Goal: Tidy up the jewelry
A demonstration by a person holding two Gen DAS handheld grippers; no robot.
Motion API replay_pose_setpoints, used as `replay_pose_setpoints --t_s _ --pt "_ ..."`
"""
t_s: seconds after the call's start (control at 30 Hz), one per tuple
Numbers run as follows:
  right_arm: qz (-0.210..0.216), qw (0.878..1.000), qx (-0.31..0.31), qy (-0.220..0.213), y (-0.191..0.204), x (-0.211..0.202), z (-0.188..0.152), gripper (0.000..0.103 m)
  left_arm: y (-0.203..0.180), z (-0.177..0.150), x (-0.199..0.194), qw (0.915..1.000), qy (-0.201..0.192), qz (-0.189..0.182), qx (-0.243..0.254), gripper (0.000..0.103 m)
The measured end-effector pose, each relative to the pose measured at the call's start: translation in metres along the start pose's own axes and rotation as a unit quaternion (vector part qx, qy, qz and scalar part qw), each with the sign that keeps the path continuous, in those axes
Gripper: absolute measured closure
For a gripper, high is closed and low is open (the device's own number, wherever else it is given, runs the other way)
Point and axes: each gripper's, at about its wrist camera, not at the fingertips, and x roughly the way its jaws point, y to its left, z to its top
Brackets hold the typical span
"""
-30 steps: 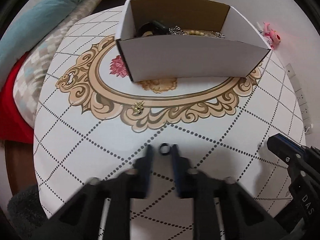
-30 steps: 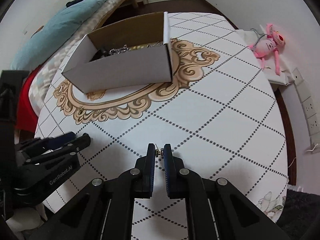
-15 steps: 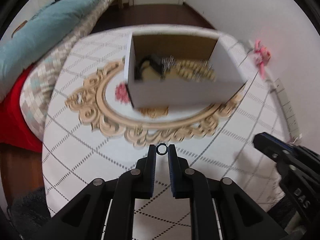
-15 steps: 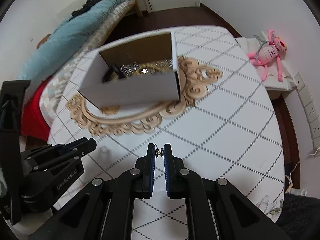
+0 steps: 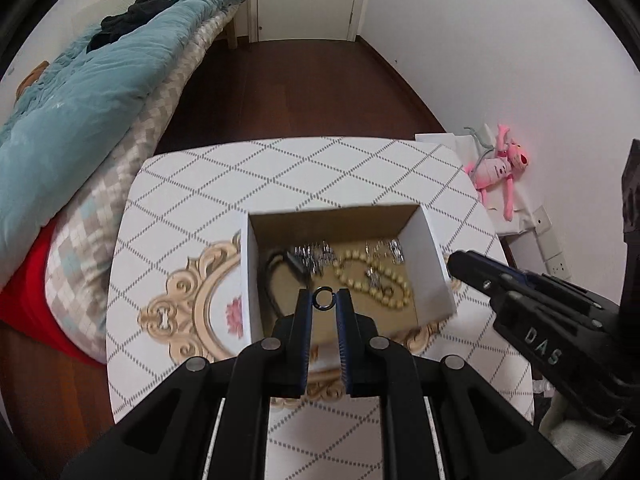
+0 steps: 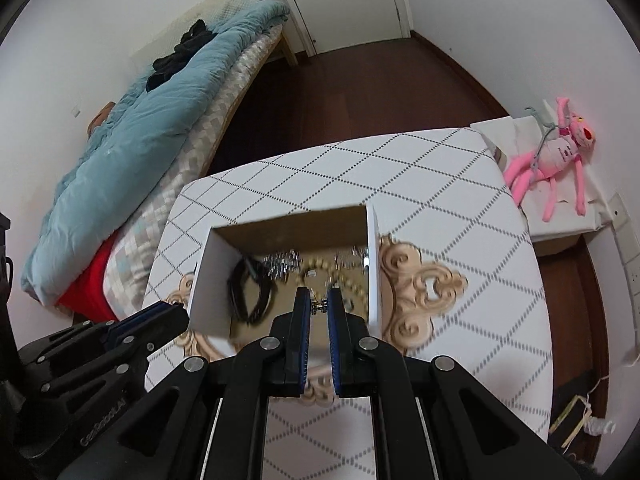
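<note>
Jewelry is lying mostly inside the white cardboard box (image 5: 344, 276), which is sitting on the diamond-patterned table (image 5: 280, 168) over a gold scroll motif. In the left wrist view a bead necklace (image 5: 376, 280) is curling at about 3 o'clock of the box floor, silver pieces (image 5: 316, 256) are bunching toward 12 o'clock, and a black band (image 5: 276, 280) is resting at 9 o'clock.

Two pieces are being carried. The left gripper (image 5: 323, 304) is pinching a small dark ring (image 5: 323, 298) between nearly closed jaws at their very tips. The right gripper (image 6: 319, 304) is clamping a tiny metal earring (image 6: 319, 305), its jaws narrowed to a slim gap.

The main risk appears to be a miss at release: both pieces are small and held only at the fingertips, so a slip or a tilt could be dropping them onto the table or bouncing them off the box wall. Both tools are also crowding the same opening, so their fingers could be knocking together or nudging the light box.

Both grippers are hanging above the near edge of the box, angled downward and forward, the right one at 3 o'clock of the left.
</note>
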Motion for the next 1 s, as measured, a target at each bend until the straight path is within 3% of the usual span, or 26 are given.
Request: replay_pose_setpoints --t_s 0.37,0.4,0.43,0.47,0.5,0.53,0.63,0.67,0.7,0.83,1.0 --pt "-0.008 0.998 -0.010 0.063 -0.009 0.042 0.019 0.093 0.008 0.021 0.029 0.9989 0.037 0.019 -0.020 0.086" --pt "-0.009 0.998 -0.009 0.067 -0.010 0.043 0.018 0.090 0.008 0.020 0.031 0.9986 0.041 0.027 -0.020 0.077" --pt "-0.011 0.998 -0.007 0.069 -0.011 0.044 0.017 0.078 0.008 0.020 0.031 0.9985 0.042 0.028 -0.020 0.070" --pt "-0.014 0.997 -0.007 0.069 -0.013 0.043 0.016 0.070 0.009 0.018 0.032 0.9984 0.041 0.033 -0.019 0.053" --pt "-0.015 0.997 -0.006 0.069 -0.014 0.043 0.015 0.055 0.010 0.016 0.031 0.9982 0.039 0.041 -0.019 0.037" --pt "-0.020 0.997 -0.006 0.069 -0.015 0.042 0.014 0.047 0.010 0.015 0.030 0.9982 0.035 0.045 -0.018 0.033" --pt "-0.038 0.997 -0.010 0.065 -0.019 0.039 0.009 0.045 0.014 0.011 0.031 0.9971 0.038 0.062 -0.023 0.024" --pt "-0.046 0.997 -0.011 0.064 -0.020 0.038 0.008 0.044 0.017 0.010 0.032 0.9964 0.042 0.069 -0.026 0.010" --pt "-0.055 0.997 -0.011 0.061 -0.021 0.036 0.007 0.036 0.019 0.009 0.033 0.9960 0.043 0.074 -0.028 0.004" --pt "-0.105 0.993 -0.021 0.052 -0.023 0.030 0.001 0.008 0.024 0.003 0.033 0.9945 0.039 0.092 -0.030 0.001" --pt "-0.158 0.985 -0.040 0.059 -0.022 0.033 -0.005 0.002 0.027 -0.005 0.032 0.9942 0.030 0.099 -0.031 0.000"
